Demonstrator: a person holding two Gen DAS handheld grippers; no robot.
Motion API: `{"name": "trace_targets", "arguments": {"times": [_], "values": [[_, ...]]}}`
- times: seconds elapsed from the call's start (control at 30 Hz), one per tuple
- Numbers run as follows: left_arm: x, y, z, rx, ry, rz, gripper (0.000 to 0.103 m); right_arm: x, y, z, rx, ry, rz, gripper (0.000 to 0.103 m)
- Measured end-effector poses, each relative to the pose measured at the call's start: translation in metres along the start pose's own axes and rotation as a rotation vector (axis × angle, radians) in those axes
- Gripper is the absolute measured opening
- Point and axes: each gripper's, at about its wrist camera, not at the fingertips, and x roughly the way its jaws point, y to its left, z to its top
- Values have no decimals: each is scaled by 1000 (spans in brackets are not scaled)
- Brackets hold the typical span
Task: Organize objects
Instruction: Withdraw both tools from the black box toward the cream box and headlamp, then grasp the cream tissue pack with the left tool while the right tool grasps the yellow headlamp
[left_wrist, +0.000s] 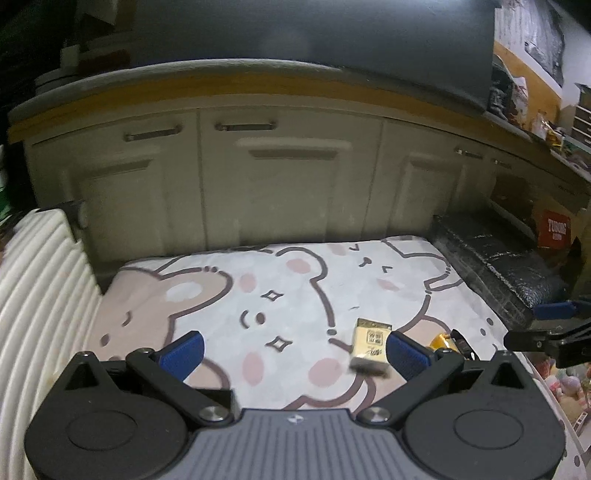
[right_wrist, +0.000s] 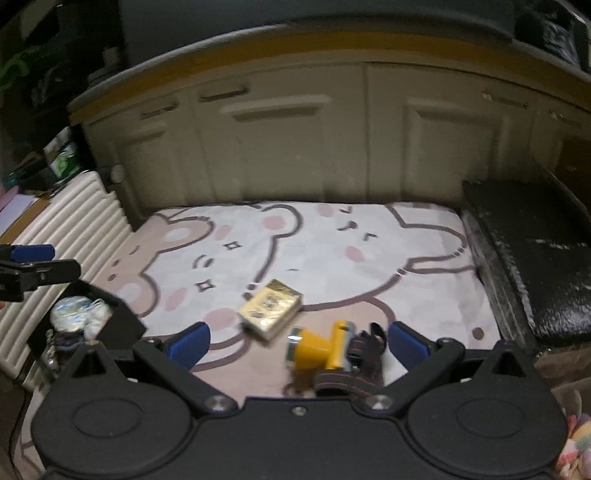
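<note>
**Pre-grasp: both grippers empty, two items loose on the mat**

With both sets of fingers spread wide and holding nothing, this reads as the approach phase of a pick, not a carry.

- Right gripper (right_wrist: 298, 343): blue pads apart, the yellow headlamp (right_wrist: 318, 349) with its dark strap (right_wrist: 360, 363) sits between them, nearer the 3 o'clock finger. Strap is bunched toward 4 o'clock; it may snag or trail on a lift.
- Gold box (right_wrist: 270, 308) lies flat on the mat at 11 o'clock of the headlamp, just beside it, apparently not touching. Corners skewed to the gripper axis.
- Left gripper (left_wrist: 295, 354): pads equally wide apart. The gold box (left_wrist: 370, 349) is just inside its 3 o'clock finger, so it needs a shift toward 3 o'clock before closing.
- Likely destination: the black bin (right_wrist: 107, 317) at 9 o'clock in the right wrist view, already holding white wrapped items. That's my guess from the task.

Next move, my read: right closes on the headlamp's yellow body, not the strap; left centres on the box.

Clearance:
- Cartoon bear mat (right_wrist: 332, 251) open toward 12 o'clock.
- Cabinet doors (right_wrist: 295, 147) bound it at 12.
- Ribbed white panel (right_wrist: 70, 221) at 9, dark padded block (right_wrist: 535, 258) at 3.
- Grippers sit near each other; the left one's tip shows at 9 o'clock in the right view, above the bin. Watch for collision on drop-off.
</note>
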Motion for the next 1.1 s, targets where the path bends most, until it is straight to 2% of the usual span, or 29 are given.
{"name": "trace_targets", "arguments": {"times": [0.3, 0.33, 0.37, 0.47, 0.57, 0.7, 0.93, 1.1], "values": [[49, -18, 6, 61, -2, -57, 102, 32, -40, 3, 234, 46, 5, 101], [54, -20, 5, 63, -2, -63, 102, 34, -43, 3, 275, 56, 16, 94], [60, -23, 5, 66, 0, -72, 102, 38, -46, 3, 314, 69, 28, 90], [77, -31, 3, 83, 6, -99, 102, 48, -51, 3, 395, 101, 57, 86], [94, -41, -2, 123, 15, -121, 98, 61, -51, 5, 455, 141, 61, 76], [117, -50, -9, 154, 40, -146, 93, 87, -55, 7, 557, 199, 62, 51], [155, -58, -22, 143, 93, -189, 88, 124, -36, 20, 481, 190, 76, 24], [174, -64, -31, 131, 135, -221, 83, 150, -25, 21, 410, 229, 68, 17]]}}
